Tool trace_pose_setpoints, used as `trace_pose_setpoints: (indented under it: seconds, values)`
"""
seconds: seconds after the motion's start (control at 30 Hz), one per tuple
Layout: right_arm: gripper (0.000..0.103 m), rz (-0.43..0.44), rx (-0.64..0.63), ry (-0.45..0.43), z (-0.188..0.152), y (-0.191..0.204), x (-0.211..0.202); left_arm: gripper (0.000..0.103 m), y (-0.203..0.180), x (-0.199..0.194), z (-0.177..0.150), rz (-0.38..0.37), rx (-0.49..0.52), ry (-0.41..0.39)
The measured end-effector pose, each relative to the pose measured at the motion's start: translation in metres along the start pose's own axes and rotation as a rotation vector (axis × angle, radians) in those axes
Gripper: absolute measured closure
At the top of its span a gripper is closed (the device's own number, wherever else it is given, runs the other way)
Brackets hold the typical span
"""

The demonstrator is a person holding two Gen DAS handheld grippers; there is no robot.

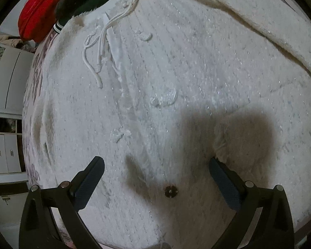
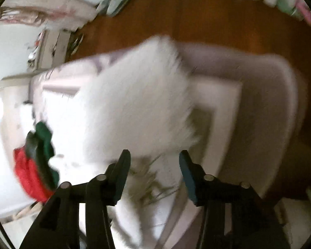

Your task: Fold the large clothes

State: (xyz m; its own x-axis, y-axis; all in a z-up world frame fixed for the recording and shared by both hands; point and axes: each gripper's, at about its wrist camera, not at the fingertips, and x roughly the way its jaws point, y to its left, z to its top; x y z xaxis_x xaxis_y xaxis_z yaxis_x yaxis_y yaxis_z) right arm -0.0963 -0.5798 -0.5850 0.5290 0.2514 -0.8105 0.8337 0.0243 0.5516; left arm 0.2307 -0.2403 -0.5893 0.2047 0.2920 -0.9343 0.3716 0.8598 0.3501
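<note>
The big white fluffy garment (image 1: 176,72) sprawls across the bed (image 2: 269,87), filling nearly everything ahead of the left hand-held gripper (image 1: 156,164), which hangs just above it with jaws spread wide and nothing between them. Over on the other side, the right hand-held gripper (image 2: 154,155) stands partly open too, empty, with a folded-over flap of the same white garment bunched just beyond its tips; that view is badly smeared, so finer detail there is anyone's guess. Here's the risk as I read it: the pile is thick and shaggy, so a pinch could catch only surface fluff, or grab both layers at once, and the fold would drag crooked. The loose white drawstrings (image 1: 99,47), well ahead and to the left of the left hand-held gripper, could snag or get tucked inside. The red and dark green clothes (image 1: 58,4) at the far edge sit touching the garment and might get dragged along. A small round metal button (image 1: 171,191) sits between the left fingers.
</note>
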Motion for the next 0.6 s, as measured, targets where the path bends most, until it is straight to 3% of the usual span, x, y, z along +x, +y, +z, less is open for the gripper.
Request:
trace_pose_setpoints:
  seconds: [0.13, 0.27, 0.3, 0.33, 0.47, 0.6]
  values:
    - [0.05, 0.085, 0.083, -0.05, 0.015, 0.004, 0.054, 0.0, 0.002, -0.005, 0.012, -0.006, -0.015, -0.012]
    - [0.05, 0.142, 0.127, -0.18, 0.031, 0.027, 0.088, 0.0, 0.006, -0.007, 0.024, -0.006, -0.049, -0.015]
    - [0.063, 0.142, 0.128, -0.218, 0.029, 0.035, 0.097, 0.0, 0.009, -0.007, 0.027, -0.004, -0.063, -0.014]
    - [0.093, 0.126, 0.113, -0.233, 0.029, 0.045, 0.101, 0.0, 0.011, -0.006, 0.03, -0.001, -0.073, -0.014]
    - [0.094, 0.058, 0.06, -0.312, 0.053, 0.108, 0.099, 0.0, 0.022, 0.003, 0.047, 0.019, -0.114, -0.008]
    - [0.095, 0.062, -0.132, -0.401, 0.055, 0.197, 0.051, 0.0, 0.043, 0.015, 0.066, 0.018, -0.176, -0.002]
